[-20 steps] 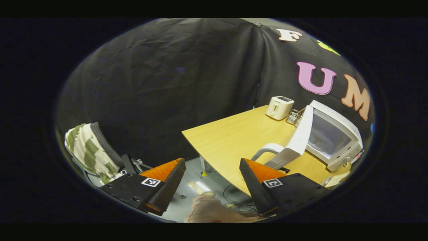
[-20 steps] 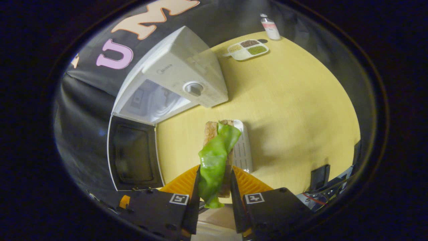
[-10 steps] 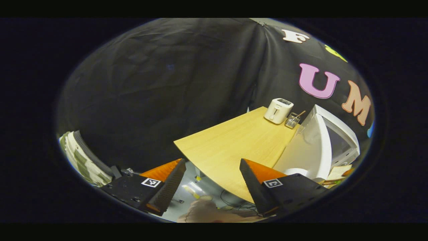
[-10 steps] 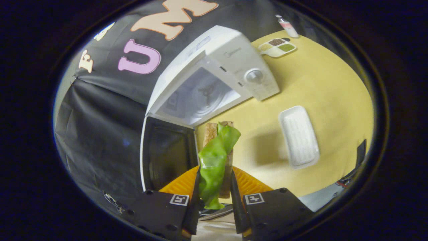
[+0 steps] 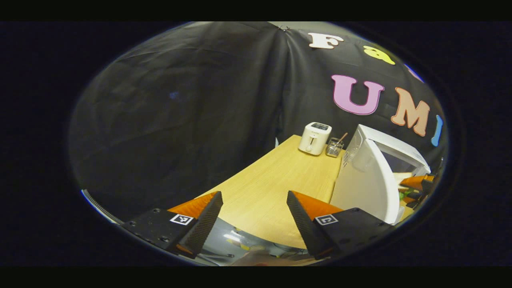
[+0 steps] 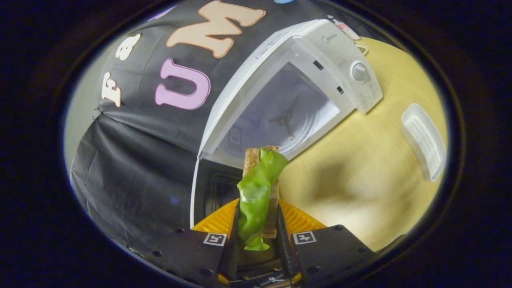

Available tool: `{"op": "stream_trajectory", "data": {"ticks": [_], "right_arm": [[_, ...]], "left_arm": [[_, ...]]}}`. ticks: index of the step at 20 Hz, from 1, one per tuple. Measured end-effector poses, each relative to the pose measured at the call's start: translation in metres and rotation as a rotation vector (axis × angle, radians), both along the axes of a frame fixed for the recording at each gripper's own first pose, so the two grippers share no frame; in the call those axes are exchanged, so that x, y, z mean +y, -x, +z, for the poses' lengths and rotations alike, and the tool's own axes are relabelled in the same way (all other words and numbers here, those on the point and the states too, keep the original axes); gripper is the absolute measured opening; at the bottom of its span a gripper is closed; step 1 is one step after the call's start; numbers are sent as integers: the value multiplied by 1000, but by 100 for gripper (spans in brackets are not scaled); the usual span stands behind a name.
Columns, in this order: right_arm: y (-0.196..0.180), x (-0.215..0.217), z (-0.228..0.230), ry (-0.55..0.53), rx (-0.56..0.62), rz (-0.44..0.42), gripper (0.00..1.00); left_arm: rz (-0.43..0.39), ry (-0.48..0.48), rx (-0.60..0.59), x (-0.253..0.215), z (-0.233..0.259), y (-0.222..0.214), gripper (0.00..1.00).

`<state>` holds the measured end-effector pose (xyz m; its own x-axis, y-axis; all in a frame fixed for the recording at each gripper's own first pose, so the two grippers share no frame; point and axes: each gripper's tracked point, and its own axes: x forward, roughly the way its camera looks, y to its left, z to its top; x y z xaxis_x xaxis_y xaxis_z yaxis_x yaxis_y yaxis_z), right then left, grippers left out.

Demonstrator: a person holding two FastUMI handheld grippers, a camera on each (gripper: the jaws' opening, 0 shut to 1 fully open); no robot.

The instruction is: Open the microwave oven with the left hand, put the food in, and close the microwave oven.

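The white microwave (image 6: 320, 64) stands on the yellow table with its door (image 6: 208, 188) swung wide open and its lit cavity (image 6: 280, 116) showing. My right gripper (image 6: 258, 228) is shut on the food (image 6: 258, 188), a sandwich with a green lettuce leaf, held just in front of the cavity's mouth. In the left gripper view the open door (image 5: 366, 180) is seen from its outer side at the right, with the microwave (image 5: 394, 148) behind it. My left gripper (image 5: 254, 220) is open and holds nothing, over the table's near edge, left of the door.
A white toaster (image 5: 315, 138) and a small wire holder (image 5: 333, 147) stand at the table's (image 5: 276, 188) far corner. An empty white tray (image 6: 424, 140) lies on the table (image 6: 360, 180) right of the microwave. Black cloth walls close the booth.
My right gripper has carried the food from over the white tray up to the microwave's open cavity. My left gripper has drawn back left, away from the open door.
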<state>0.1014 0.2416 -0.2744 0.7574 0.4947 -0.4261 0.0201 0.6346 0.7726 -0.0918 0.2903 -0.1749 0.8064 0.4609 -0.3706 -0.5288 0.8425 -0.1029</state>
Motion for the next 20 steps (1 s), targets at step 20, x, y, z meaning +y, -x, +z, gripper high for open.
{"op": "stream_trajectory", "data": {"ticks": [20], "right_arm": [[-175, -4, -45, 130, -203, -342, 37]], "left_arm": [[-80, 19, 126, 24, -27, -5, 93]]}}
